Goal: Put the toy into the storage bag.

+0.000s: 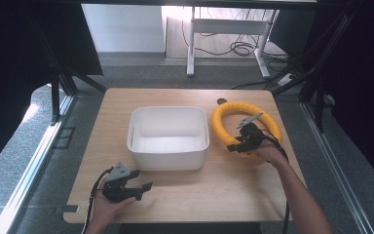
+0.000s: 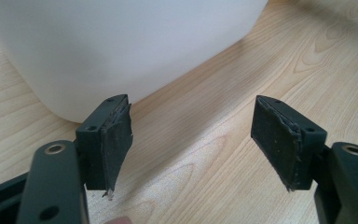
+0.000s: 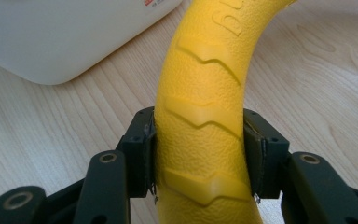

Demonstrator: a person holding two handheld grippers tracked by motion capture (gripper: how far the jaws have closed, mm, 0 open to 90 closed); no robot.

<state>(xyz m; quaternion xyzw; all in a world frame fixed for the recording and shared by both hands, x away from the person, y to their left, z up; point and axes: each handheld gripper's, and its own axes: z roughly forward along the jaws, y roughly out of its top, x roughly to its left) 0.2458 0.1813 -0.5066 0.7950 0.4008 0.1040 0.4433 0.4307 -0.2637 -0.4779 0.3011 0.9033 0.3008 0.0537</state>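
A yellow ring (image 1: 246, 109) with raised ridges lies on the right side of the wooden table (image 1: 224, 190), just right of a white tub (image 1: 168, 138). My right gripper (image 1: 237, 144) is shut on the ring's near-left part. In the right gripper view both pads press on the ring (image 3: 205, 93), and the tub's corner (image 3: 65, 37) shows at upper left. My left gripper (image 1: 143, 191) rests open near the table's front left, in front of the tub. The left gripper view shows its gripper (image 2: 193, 144) with nothing between the fingers and the tub wall (image 2: 121, 42) close ahead.
The tub stands mid-table and looks hollow inside. A small dark disc (image 1: 221, 101) sits at the table's far edge behind the ring. Bare wood stretches along the front between the two hands. Dark frames and cables stand beyond the table.
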